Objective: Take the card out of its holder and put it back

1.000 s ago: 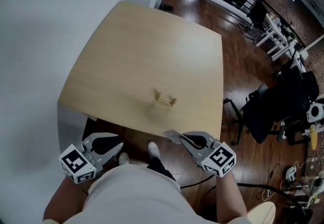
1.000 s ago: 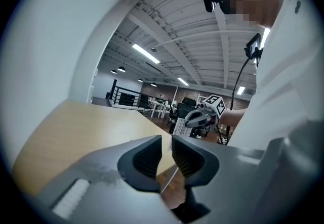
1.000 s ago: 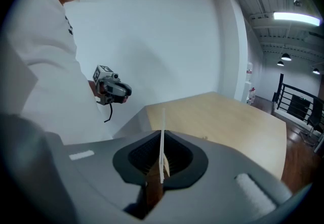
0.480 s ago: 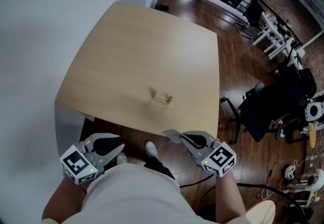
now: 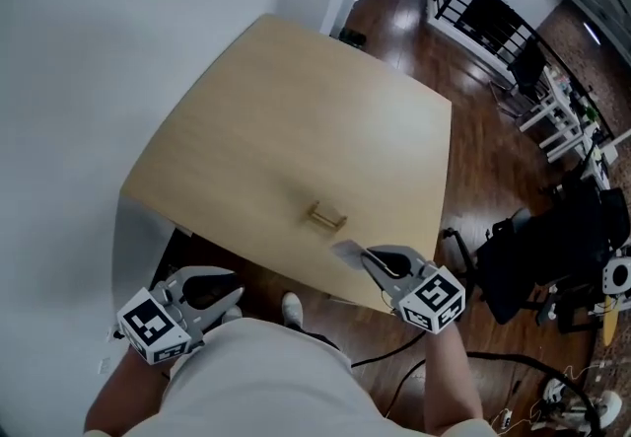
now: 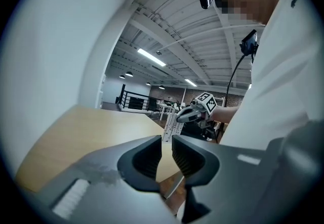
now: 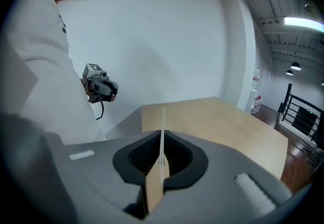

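Observation:
A small wooden card holder stands empty near the front edge of the light wooden table. My right gripper is shut on a thin pale card, which hangs over the table's front edge, just short of the holder. In the right gripper view the card stands edge-on and upright between the jaws of the right gripper. My left gripper is low at the left, in front of the table. Its jaws stand a narrow gap apart with nothing between them.
A white wall runs along the table's left side. A black office chair stands on the dark wooden floor to the right. White desks and a black railing are further back. The person's shoe shows under the table's front edge.
My right gripper has carried the card forward, from in front of the table to over its front edge, closer to the holder. The left gripper has stayed low at the left.

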Tool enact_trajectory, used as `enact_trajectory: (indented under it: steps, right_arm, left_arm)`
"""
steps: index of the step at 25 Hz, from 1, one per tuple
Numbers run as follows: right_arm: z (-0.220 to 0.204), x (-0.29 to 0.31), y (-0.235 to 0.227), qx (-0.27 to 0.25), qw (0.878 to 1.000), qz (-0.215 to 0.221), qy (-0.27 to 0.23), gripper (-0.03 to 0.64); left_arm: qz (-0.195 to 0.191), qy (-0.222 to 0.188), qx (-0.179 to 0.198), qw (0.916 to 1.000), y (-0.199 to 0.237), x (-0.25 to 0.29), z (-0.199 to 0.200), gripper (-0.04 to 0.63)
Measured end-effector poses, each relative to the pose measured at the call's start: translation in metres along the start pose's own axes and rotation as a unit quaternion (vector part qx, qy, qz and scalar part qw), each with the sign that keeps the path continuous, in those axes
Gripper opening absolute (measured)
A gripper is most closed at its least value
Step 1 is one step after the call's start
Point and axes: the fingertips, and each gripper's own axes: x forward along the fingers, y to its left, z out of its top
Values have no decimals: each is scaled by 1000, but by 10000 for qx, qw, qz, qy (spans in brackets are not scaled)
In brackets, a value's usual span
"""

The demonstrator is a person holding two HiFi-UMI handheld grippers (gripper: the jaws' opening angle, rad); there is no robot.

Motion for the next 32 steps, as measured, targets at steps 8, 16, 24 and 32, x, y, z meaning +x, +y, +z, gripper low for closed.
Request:
enact_trajectory:
  steps: [8, 16, 24, 32]
  right_arm:
    - [-8, 41, -57, -110, 9992, 369, 99, 21]
    - [-14, 77, -88, -190, 9968, 745, 206, 21]
    - [-24, 105, -106, -230, 9949, 932, 293, 21]
    - [-31, 118, -120, -182, 9943, 981, 385, 21]
  left_arm:
    - [632, -93, -224, 9977, 11, 11, -6, 71]
    - [1159, -122, -417, 9923, 14, 18, -5, 71]
    - [1534, -68, -537, 9867, 18, 17, -7, 71]
    - [1734, -55, -616, 9829, 21, 16, -6, 71]
